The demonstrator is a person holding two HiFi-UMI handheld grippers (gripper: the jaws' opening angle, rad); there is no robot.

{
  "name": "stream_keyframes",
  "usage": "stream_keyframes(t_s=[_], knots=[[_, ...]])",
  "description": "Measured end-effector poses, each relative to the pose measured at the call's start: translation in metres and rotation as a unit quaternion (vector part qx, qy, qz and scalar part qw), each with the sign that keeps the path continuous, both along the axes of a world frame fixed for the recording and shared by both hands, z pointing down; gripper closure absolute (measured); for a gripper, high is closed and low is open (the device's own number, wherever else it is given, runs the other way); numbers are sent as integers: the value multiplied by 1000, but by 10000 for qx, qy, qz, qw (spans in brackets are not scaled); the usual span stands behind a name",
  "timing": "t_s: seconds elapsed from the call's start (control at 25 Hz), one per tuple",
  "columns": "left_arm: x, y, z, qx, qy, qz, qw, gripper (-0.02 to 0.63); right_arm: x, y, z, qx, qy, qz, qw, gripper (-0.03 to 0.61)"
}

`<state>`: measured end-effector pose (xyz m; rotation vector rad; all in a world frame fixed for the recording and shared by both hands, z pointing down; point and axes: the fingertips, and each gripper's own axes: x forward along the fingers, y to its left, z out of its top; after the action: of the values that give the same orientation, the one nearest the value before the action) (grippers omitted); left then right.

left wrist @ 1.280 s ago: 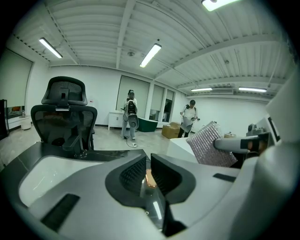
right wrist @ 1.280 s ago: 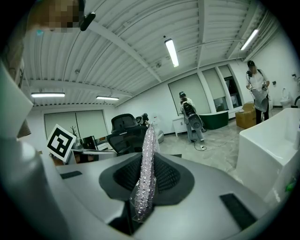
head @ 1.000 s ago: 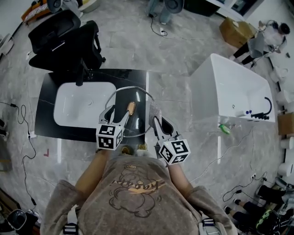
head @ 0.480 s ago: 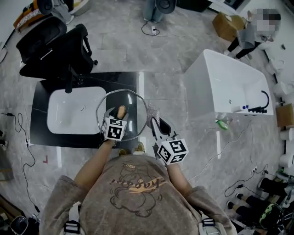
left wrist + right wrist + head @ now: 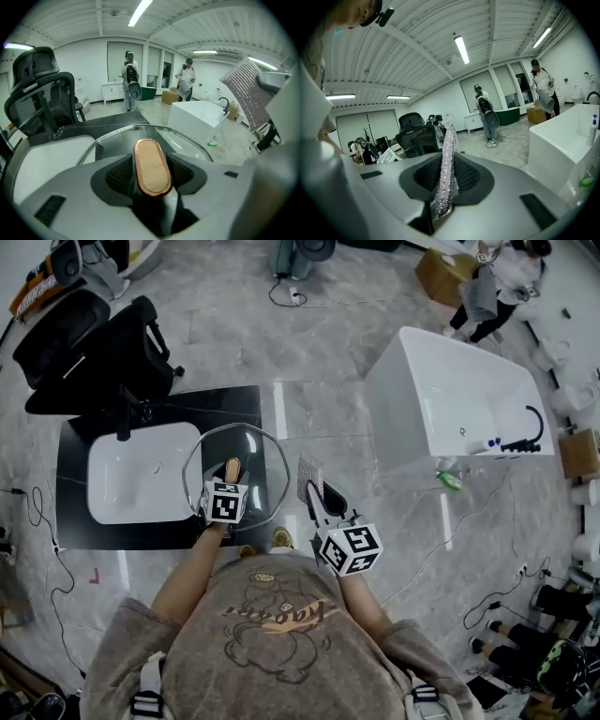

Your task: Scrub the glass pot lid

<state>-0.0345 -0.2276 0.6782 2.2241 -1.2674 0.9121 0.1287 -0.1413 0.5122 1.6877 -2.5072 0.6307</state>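
Observation:
The glass pot lid (image 5: 264, 448) lies on the black counter (image 5: 75, 531), partly over the sink's right edge. Its wooden handle (image 5: 232, 468) points at me. My left gripper (image 5: 230, 486) is low over the lid, and its jaws have just been closing. In the left gripper view the handle (image 5: 151, 165) fills the space between the pads, which meet its sides, so the left gripper (image 5: 152, 174) is shut on it. My right gripper (image 5: 315, 491) hovers to the lid's right, shut on a silvery scrubbing pad (image 5: 310, 472). That pad (image 5: 444, 168) stands upright between the right gripper's (image 5: 445, 180) jaws.
A white sink basin (image 5: 131, 474) is set in the counter with a black tap (image 5: 123, 416) behind it. Black office chairs (image 5: 98, 343) stand at the far left. A white bathtub (image 5: 459, 395) is on the right, and a person (image 5: 492, 282) stands beyond it. Cables lie on the floor.
The left gripper came down from above the lid onto its handle and closed around it. The right gripper with the pad shifted slightly.

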Motion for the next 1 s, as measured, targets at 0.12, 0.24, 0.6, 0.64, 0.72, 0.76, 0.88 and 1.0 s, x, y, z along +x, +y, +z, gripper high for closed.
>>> stream_keyframes(t_s=[0.12,0.24,0.6,0.64,0.72,0.76,0.88,1.0], knots=[[2,1,-1,-16,-16,0,10000,379,-3,0,2,-25,-23,-77,10000,506],[0,2,1,-56,103,-157,9998,393,-7,0,3,-34,-30,-165,9999,506],[-4,0,-5,-216,202,-645,9975,433,-7,2,5,-73,-18,-334,9994,506],[-4,1,-5,-222,211,-666,9973,434,-7,2,5,-74,-12,-365,9993,506],[-4,4,-10,-249,243,-667,9972,434,-6,1,5,-66,7,-413,9991,506],[-3,5,-12,-244,255,-640,9973,434,-5,0,4,-56,13,-426,9991,506],[-2,3,-28,-107,258,-457,9986,434,-4,-6,2,-6,25,-455,9990,506],[-2,3,-50,-1,568,-356,9978,434,1,-13,-3,69,44,-420,9991,506]])
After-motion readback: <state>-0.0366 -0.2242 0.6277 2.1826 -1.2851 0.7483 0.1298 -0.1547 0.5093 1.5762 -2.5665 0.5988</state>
